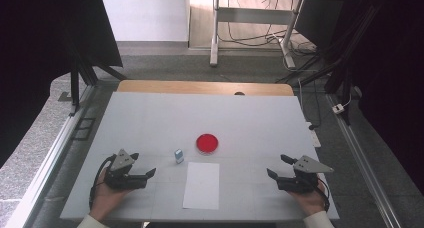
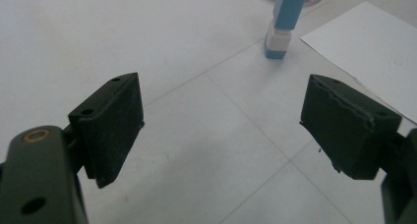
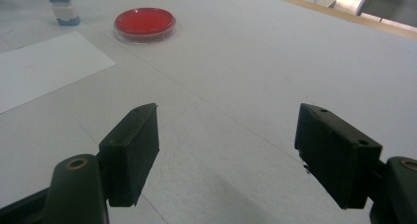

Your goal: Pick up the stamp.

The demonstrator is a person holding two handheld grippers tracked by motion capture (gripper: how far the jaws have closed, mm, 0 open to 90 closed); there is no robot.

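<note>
Grippers rest low at the near edge of the white table, one in each hand, and neither holds anything. Left gripper sits at the near left with its jaws spread wide; in the left gripper view its two black pads stand far apart with bare table between them. Ahead of that gap and toward the right pad, well clear of both, stands the small blue-and-white stamp, upright on its base. From above, the stamp stands just left of the top corner of the white paper sheet, which lies flat at the near middle of the table.

Right gripper is at the near right, jaws likewise wide open, pads apart over bare table. In its own view the red round dish lies far ahead and to the left of the gap, with the stamp's base beyond it near the top left corner. From above, the dish lies just beyond the sheet, near the stamp but apart from it, between the two grippers and farther out.
</note>
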